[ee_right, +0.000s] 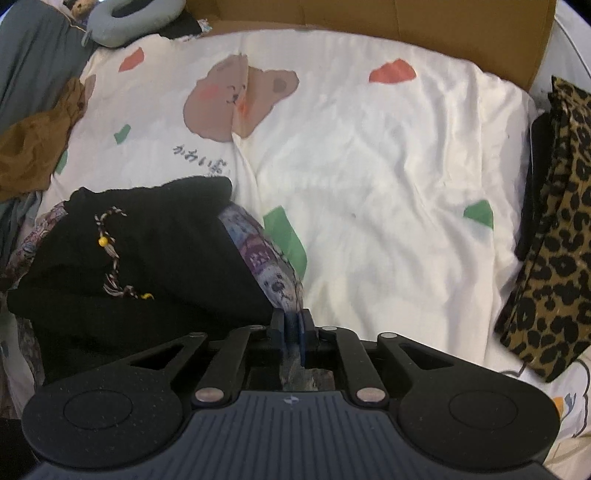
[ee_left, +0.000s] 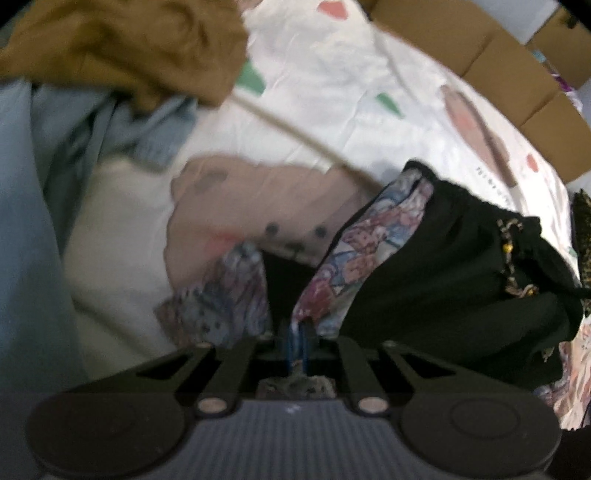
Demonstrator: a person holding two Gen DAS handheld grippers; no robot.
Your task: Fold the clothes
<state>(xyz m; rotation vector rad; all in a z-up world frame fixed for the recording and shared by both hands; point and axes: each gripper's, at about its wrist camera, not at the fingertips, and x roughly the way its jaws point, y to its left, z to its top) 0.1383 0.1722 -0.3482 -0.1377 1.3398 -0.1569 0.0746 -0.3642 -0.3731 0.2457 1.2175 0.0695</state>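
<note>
A black fabric garment with a multicoloured patterned lining is held between the two tongs above a white quilted bedcover printed with brown bears and red and green shapes. The left gripper is clenched on an edge of the patterned lining, a fold of which is seen pinched between its blue pads. The right gripper is likewise closed on the other patterned edge, with cloth caught between its narrow jaws. In the right wrist view, the black garment is seen bunched to the left of the gripper, and a braided cord with a yellow bead lies across its dark surface. A mustard-brown crumpled garment is seen at the upper left of the left wrist view, resting partly on a pale blue cloth; that view is blurred. A leopard-print folded fabric lies at the right edge of the bedcover, well apart from the held garment. A grey ring-shaped neck pillow is seen at the far upper left, and brown cardboard stands behind the bedcover.
</note>
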